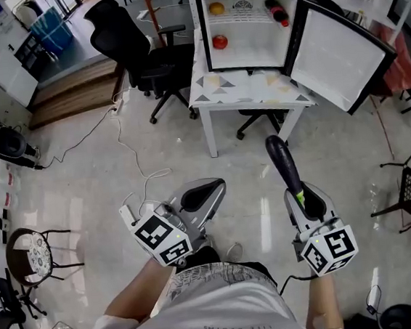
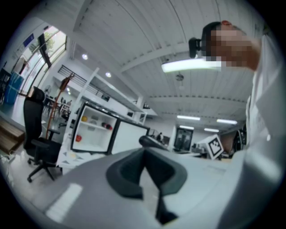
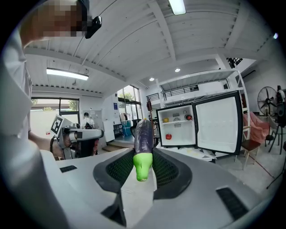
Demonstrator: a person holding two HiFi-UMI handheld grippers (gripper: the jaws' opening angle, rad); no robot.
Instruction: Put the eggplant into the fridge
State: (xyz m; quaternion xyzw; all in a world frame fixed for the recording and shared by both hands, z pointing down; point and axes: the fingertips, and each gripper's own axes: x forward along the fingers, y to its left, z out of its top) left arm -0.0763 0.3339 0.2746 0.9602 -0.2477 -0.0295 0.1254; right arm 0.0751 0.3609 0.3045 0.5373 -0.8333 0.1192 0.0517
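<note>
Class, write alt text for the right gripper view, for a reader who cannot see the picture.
The right claw grips a dark purple eggplant near its green stem end, pointing it toward an open fridge ahead. The fridge's door swings out to the right, and a yellow item and a red item sit inside.

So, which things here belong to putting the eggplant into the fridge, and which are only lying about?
Belong to the job:
eggplant
right gripper, closed on it
fridge, door open, on the white table

Only lying about:
left gripper, empty
black office chair
cable on the floor
round stool
</note>
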